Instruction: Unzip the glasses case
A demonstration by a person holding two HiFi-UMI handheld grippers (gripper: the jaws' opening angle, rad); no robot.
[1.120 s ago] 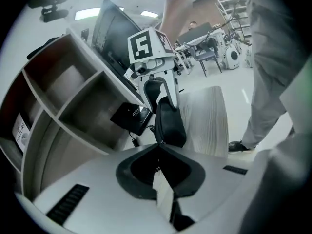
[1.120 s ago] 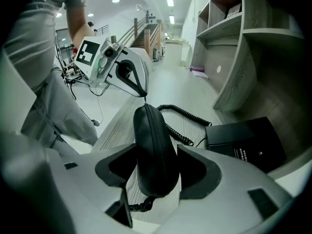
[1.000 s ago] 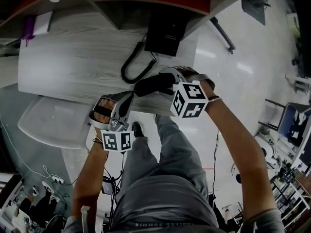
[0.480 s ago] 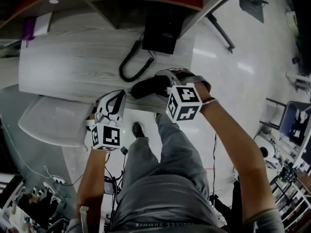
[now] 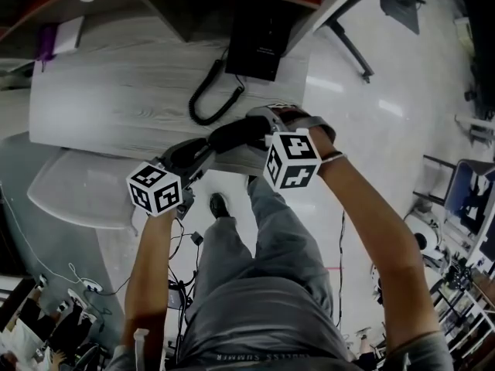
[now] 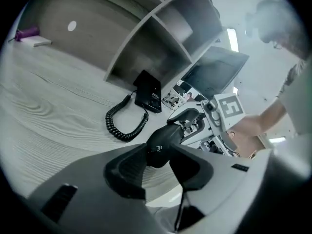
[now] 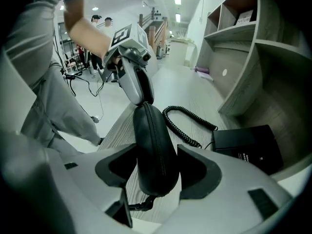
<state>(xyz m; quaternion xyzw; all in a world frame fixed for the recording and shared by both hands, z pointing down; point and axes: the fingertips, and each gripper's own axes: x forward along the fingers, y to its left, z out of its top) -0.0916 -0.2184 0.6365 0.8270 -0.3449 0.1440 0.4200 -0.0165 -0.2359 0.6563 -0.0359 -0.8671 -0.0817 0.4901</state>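
Observation:
The black zipped glasses case (image 5: pixel 236 134) hangs over the table's front edge (image 5: pixel 155 159). My right gripper (image 5: pixel 259 134) is shut across its right half, and in the right gripper view the case (image 7: pixel 153 150) fills the gap between both pads. A small zip pull (image 7: pixel 144 204) dangles at the case's near end. My left gripper (image 5: pixel 203 149) reaches the case's left end. Its jaws have just been opening and now stand wide, with the case's rounded tip (image 6: pixel 161 147) between the fingertips (image 6: pixel 126 167). I cannot see the pads pressing on it.
A black desk phone (image 5: pixel 259 49) with a coiled cord (image 5: pixel 213 91) lies on the pale wooden table (image 5: pixel 116 91) behind the case. Open shelves (image 6: pixel 161 28) rise at the back. A purple item (image 5: pixel 46 41) sits far left. The person's legs (image 5: pixel 255 253) are below.
The left gripper has rolled over, risen from below the table edge to the case's left end, and its jaws have spread. The right gripper and case stay where they were.

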